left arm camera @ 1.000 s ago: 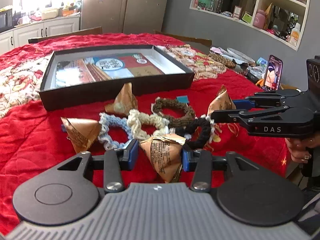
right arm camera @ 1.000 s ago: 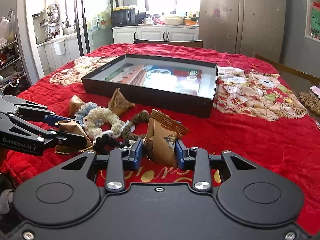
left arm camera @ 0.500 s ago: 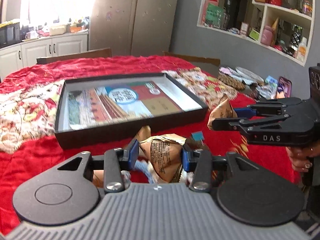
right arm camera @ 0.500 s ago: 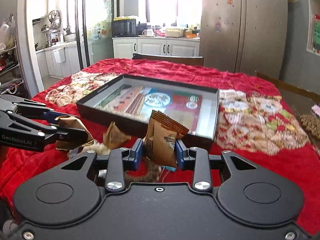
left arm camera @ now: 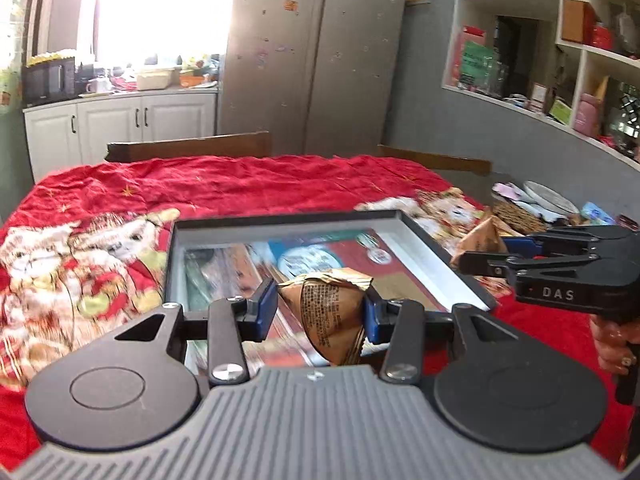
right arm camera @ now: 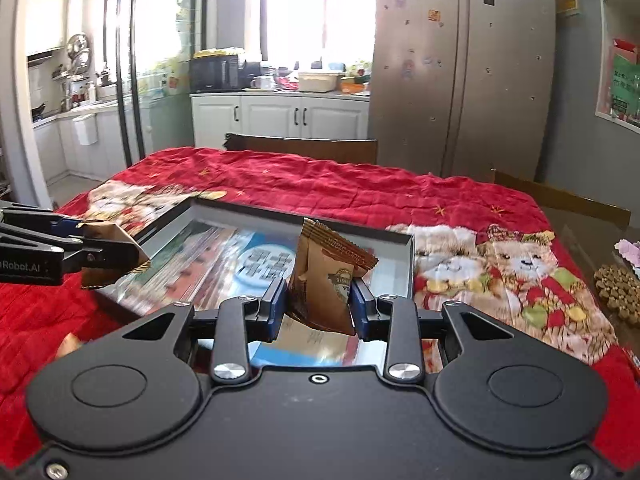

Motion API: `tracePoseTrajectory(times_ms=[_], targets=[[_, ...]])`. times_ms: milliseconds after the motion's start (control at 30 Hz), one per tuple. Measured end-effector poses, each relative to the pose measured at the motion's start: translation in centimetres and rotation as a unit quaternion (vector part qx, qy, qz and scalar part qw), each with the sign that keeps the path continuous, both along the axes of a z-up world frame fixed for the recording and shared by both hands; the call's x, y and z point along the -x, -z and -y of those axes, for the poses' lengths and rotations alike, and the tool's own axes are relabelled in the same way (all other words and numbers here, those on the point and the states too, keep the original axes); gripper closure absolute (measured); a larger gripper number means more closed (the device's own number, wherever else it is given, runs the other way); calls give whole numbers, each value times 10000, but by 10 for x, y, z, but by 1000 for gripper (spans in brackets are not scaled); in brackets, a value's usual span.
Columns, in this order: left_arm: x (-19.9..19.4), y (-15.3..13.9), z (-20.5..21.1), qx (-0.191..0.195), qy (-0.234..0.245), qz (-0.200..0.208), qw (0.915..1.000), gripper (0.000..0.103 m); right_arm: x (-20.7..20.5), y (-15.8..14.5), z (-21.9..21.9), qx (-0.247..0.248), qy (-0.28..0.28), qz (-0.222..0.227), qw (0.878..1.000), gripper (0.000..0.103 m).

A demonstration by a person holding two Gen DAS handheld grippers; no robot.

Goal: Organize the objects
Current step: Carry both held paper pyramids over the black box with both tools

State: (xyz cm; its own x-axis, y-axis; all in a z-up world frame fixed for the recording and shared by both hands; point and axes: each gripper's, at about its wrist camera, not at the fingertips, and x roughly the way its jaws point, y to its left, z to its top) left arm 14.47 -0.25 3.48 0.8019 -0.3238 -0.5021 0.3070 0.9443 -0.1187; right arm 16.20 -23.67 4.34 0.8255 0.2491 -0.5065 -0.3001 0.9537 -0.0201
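Left wrist view: the left tongs (left arm camera: 320,310) pinched a brown pyramid-shaped packet (left arm camera: 330,316) above the near part of the open shallow box (left arm camera: 434,250) on the red-clothed desk (left arm camera: 240,184), with the right tongs (left arm camera: 486,254) at right pinching a second brown packet (left arm camera: 478,236) over the box's right rim. Right wrist view: the right tongs (right arm camera: 318,306) gripped the second brown packet (right arm camera: 326,280) over the box (right arm camera: 410,264), and the left tongs (right arm camera: 120,246) at left held the pyramid-shaped packet (right arm camera: 106,236) over the box's left edge.

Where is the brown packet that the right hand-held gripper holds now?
In the right wrist view the brown packet sits upright between the pads of the right hand-held gripper, above the near part of the black tray.
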Motion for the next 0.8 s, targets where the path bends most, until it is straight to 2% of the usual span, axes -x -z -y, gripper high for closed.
tracePoseTrajectory(times_ms=[233,800], targets=[[-42,3,-5,59,-225,-105,9997,55,-44,8,-10,-38,119,-132,9998,71],[-117,32,8,-203,-535,-389,9976,55,-134,48,-28,34,463,-523,9976,71]])
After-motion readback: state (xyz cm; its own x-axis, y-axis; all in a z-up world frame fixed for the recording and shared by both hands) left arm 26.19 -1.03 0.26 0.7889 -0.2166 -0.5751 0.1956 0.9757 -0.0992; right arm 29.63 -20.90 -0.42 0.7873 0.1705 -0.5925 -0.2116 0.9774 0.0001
